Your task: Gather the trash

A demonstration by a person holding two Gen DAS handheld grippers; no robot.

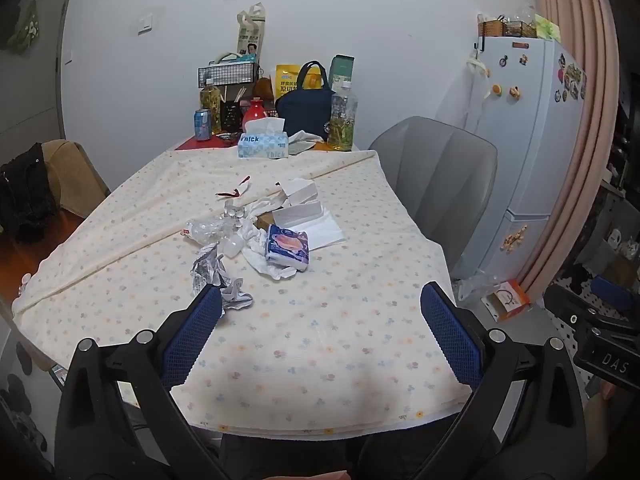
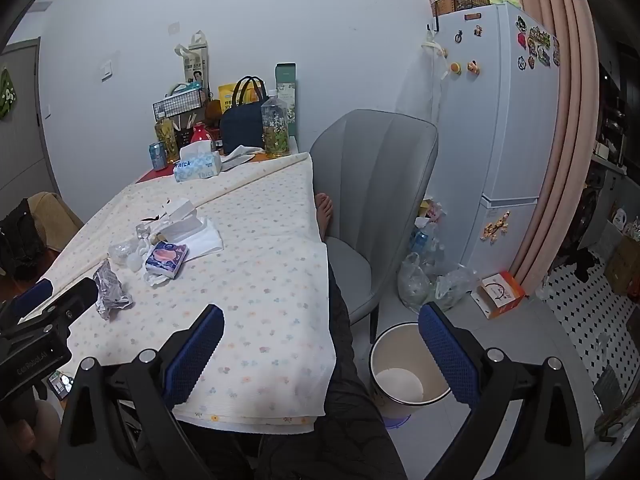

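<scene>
Here both claws are hanging wide open and empty over the near edge of the bench [image 1: 328, 368], each tilting moderately downward toward the cloth. The left claw [image 1: 322, 306] is sitting nearest the trash: its left pad is just beside the crumpled foil wrapper [image 1: 212, 276], which looks like the sensible first pick. That wrapper is light and springy, so the pads should be straddling its thick middle and closing gently, or it will likely skid across the cloth. The right claw [image 2: 320, 326] is pointing half over the bench's right edge and half over the white bin [image 2: 408, 364] standing on the floor just right of the bench, so drops belong there. Farther in, the crushed clear bottle [image 1: 208, 230], the tissue pack [image 1: 287, 247], crumpled white paper [image 1: 276, 268] and small white boxes [image 1: 300, 196] are lying clustered mid-bench. At the far end, the tissue box [image 1: 263, 142] and bottles probably are not trash.
</scene>
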